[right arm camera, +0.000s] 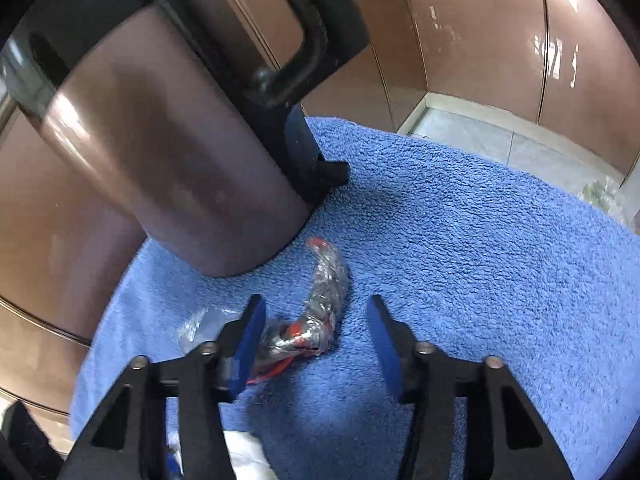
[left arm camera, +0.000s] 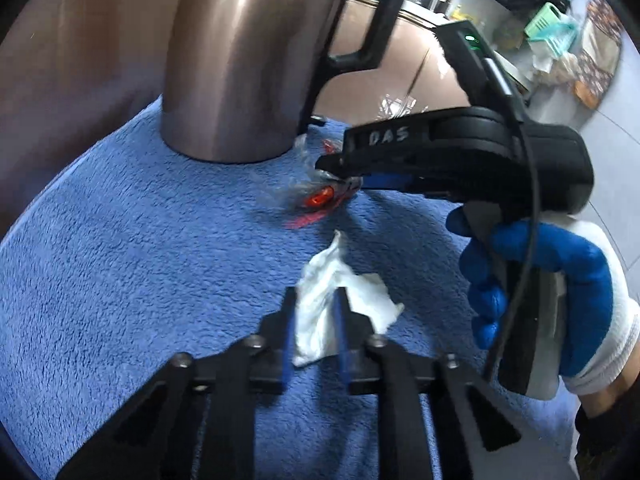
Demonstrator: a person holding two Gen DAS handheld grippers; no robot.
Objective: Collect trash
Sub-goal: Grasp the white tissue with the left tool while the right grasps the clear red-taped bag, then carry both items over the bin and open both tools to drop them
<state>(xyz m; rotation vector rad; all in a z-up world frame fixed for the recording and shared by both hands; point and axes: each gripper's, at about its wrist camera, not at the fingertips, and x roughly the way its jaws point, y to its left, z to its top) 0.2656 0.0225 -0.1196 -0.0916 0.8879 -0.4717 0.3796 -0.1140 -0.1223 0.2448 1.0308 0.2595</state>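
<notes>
Left hand-held gripper: pinching closed on the white crumpled tissue, which is lying near on the blue towel.
Right hand-held gripper: standing partly open, jaws straddling the clear-and-red plastic wrapper without pressing it (left pad just beside it).
Wrapper: lying on the towel, just right of the metal bin at the far side.
Gloved hand: gripping the right handle.

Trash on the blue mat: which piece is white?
The crumpled tissue, between the left tool's fingers; the plastic wrapper is clear with red.
</notes>
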